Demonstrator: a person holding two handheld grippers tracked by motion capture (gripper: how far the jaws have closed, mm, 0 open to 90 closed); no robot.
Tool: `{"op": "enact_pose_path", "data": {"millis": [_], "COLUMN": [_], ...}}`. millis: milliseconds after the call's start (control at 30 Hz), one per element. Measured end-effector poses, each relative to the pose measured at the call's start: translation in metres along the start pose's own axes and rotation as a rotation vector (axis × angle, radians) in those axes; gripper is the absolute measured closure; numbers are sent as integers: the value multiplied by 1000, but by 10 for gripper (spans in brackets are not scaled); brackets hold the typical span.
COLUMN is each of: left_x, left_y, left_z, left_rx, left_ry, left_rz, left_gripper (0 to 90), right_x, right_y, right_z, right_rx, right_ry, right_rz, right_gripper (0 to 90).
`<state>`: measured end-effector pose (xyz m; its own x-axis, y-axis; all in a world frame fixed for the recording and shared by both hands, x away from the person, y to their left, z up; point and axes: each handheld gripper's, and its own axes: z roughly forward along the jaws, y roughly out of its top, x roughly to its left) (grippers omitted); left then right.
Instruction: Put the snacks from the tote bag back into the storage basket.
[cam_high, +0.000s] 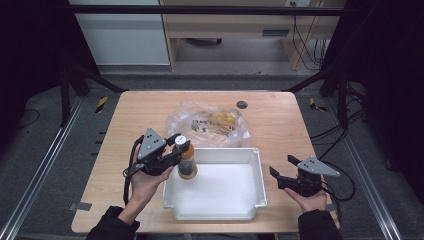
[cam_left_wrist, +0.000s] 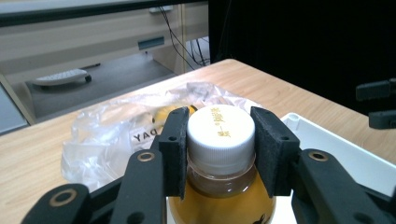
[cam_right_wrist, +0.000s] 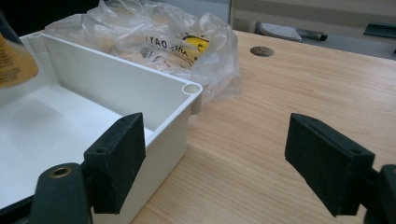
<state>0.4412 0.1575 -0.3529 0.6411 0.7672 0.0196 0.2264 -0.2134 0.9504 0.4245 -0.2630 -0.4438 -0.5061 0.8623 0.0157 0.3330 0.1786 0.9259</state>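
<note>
The left gripper (cam_high: 176, 148) clamps the juice bottle (cam_high: 187, 161) by its white cap, upright over the white tray's (cam_high: 255, 170) near-left corner, probably to set it inside, while the right gripper (cam_high: 281, 170) waits wide open beside the tray.

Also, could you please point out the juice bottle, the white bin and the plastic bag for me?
juice bottle (cam_left_wrist: 221, 127), left gripper view, on its white cap.
white bin (cam_high: 260, 172), high view, on its right wall.
plastic bag (cam_high: 207, 122), high view, on its crumpled middle.
</note>
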Motion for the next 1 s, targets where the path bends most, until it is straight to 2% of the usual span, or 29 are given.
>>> {"op": "enact_pose_path", "data": {"millis": [400, 1000], "left_x": [-3, -12], "left_y": [-23, -35], "left_z": [5, 11], "left_rx": [64, 104], "left_ry": [-3, -21], "left_rz": [0, 17], "left_gripper": [590, 590], "right_x": [-1, 0], "right_y": [0, -1], "right_z": [-1, -1], "right_rx": [-1, -1], "right_ry": [0, 1], "right_rz": [0, -3], "right_gripper": [205, 206]}}
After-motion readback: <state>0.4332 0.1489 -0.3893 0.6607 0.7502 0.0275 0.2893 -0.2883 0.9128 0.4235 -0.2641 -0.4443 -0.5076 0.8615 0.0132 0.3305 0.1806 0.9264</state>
